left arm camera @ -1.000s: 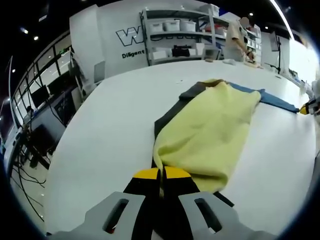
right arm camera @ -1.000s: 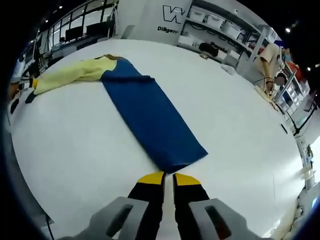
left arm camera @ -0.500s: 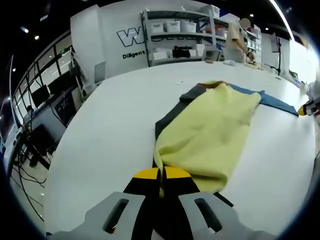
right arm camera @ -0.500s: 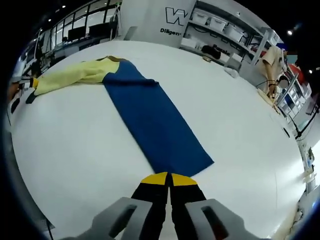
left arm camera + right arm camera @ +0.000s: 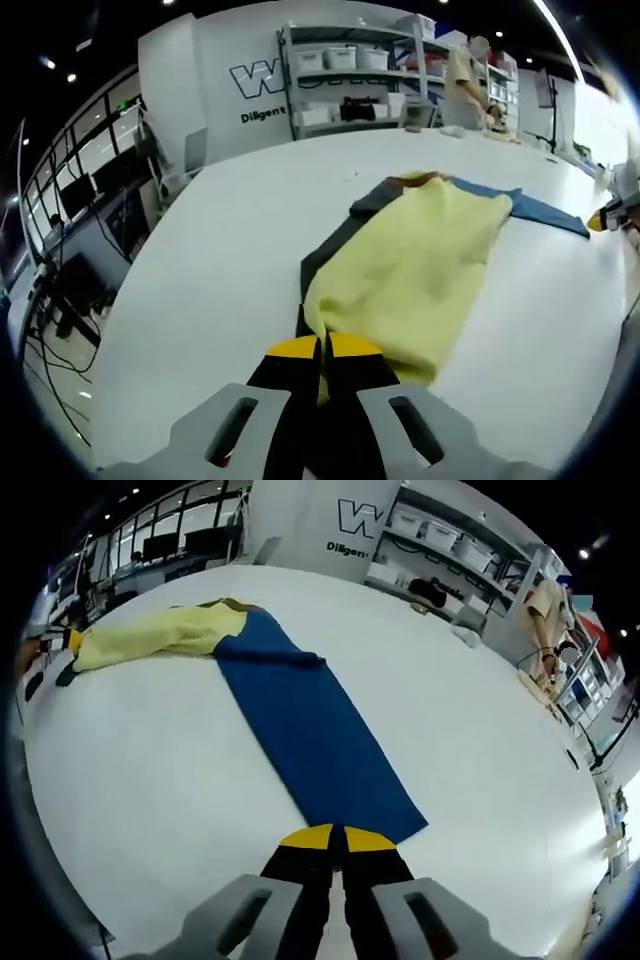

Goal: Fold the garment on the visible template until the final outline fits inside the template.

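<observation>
In the left gripper view the left tongs [image 5: 322, 347] rise from the bottom with their yellow-tipped jaws pressed together on the near edge of the garment [image 5: 410, 270], pinching the yellow fabric right at the tips. From there the yellow part spreads away across the white tabletop [image 5: 220, 260], with a dark strip showing along its left side and a blue part reaching off toward the far right, where the right tongs [image 5: 605, 215] show small at the view's edge. In the right gripper view the right tongs [image 5: 335, 837] have their jaws brought together at the near end of the blue part — the tips touch the cloth's edge, but whether they clamp any fabric I cannot tell. The blue part lies flat as a long band running away from these tongs, and the yellow part branches off to the left at its far end, ending by the left tongs — seen small at the view's left edge. Beyond the tabletop stand shelves [image 5: 350, 75] with bins, and a person [image 5: 545, 605] stands at the far right.
</observation>
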The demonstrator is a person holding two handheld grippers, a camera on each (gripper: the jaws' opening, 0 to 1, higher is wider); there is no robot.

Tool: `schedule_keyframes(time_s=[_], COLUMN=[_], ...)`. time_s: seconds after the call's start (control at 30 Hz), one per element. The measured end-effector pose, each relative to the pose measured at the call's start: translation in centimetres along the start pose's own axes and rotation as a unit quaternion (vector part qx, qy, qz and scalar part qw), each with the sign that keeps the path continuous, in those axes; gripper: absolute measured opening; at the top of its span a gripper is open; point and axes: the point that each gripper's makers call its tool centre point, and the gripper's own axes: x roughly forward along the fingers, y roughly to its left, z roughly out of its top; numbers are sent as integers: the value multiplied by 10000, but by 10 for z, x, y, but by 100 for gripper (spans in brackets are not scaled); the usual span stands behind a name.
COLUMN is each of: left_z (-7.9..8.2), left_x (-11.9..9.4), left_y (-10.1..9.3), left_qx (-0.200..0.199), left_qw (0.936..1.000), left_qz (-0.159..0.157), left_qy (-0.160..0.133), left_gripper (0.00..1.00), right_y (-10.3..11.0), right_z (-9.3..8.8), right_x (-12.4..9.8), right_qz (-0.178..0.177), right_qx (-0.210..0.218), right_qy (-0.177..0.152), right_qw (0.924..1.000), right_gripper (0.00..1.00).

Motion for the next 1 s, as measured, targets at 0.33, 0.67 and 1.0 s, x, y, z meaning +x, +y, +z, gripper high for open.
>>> schedule_keyframes(time_s=[0.33,0.67,1.0], left_z=[29,57,83], left_x=[-18,-36,-49], left_y=[-29,-64,-88], left_qx=[164,192,246], left_qw=[9990,9959,9922], left_qz=[-424,-867,-1148], left_qy=[-8,-188,-407], left_gripper=[0,0,0], right_y=[10,37,37], right_z=[30,37,37], right_x=[-7,1,0], right_qz=[120,469,497], right_qx=[-196,-387,-386], right_qy=[-337,-420,-435], right_qw=[9992,9973,9971], right_gripper=[0,0,0])
